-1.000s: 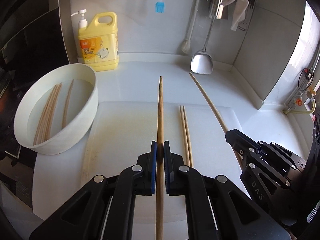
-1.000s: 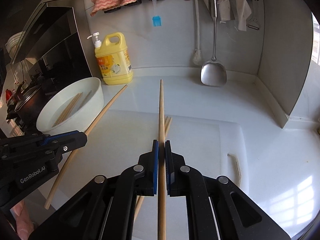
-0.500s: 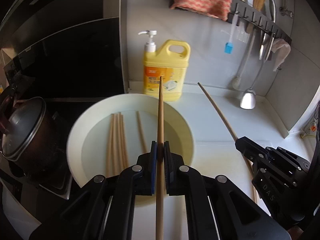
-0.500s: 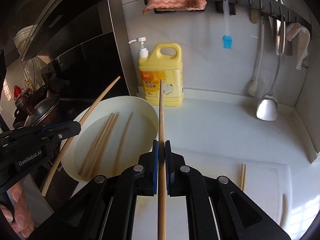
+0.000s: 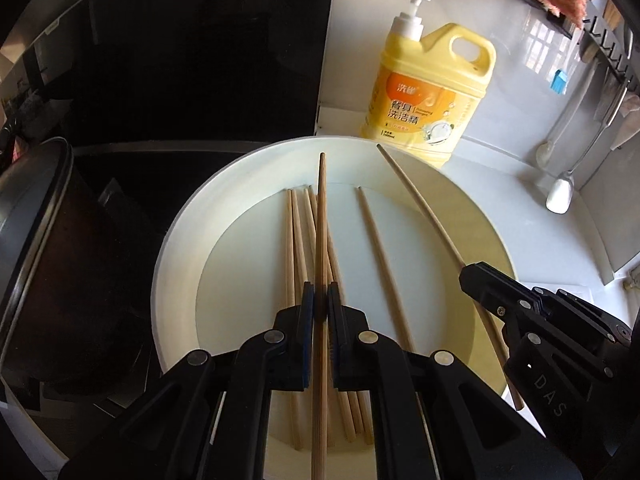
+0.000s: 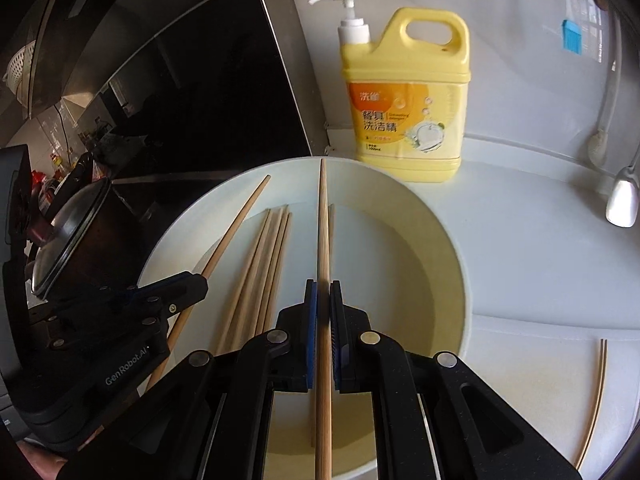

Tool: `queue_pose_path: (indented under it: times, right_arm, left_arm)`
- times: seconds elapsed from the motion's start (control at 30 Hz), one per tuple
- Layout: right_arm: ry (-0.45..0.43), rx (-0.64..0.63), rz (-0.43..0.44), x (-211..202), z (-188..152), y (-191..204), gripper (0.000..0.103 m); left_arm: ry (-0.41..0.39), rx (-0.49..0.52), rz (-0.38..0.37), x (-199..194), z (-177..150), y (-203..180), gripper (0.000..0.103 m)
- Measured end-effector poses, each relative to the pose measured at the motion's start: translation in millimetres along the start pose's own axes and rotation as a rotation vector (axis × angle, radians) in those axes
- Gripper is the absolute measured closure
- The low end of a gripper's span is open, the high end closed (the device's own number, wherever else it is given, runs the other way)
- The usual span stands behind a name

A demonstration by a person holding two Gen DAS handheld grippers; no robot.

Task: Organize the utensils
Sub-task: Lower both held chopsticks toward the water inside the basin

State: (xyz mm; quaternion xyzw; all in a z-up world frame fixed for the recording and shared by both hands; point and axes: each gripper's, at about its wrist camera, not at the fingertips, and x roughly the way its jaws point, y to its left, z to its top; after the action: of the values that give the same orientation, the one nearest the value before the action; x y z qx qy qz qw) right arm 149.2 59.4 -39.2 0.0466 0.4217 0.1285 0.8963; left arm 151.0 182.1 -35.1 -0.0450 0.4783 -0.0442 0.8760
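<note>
Only the right wrist view shows chopsticks outside the bowl

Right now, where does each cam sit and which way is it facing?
Left wrist: on the left gripper, looking forward and down into the white bowl; its held chopstick runs up centre; right gripper at right.
Right wrist: on the right gripper, facing the same bowl, its own chopstick centred; left gripper at left.
Shared: bowl, loose chopsticks, yellow detergent bottle.

Held chopstick cut off at bottom edge, pot cropped left
</note>
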Motion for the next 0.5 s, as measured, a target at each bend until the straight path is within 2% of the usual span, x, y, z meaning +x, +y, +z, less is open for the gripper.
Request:
queue_pose_path:
  times: [0.33,0.5]
  right_arm:
    - [0.159,0.018,0.015,45,8,-5,0.097]
    - [0.211,0.027,0.021,57,7,-7,0.097]
  left_arm:
    - [0.099,-0.032,0.003,39,-2,8,0.095]
    - [0.115,-0.029,0.015,46,-1,8,0.095]
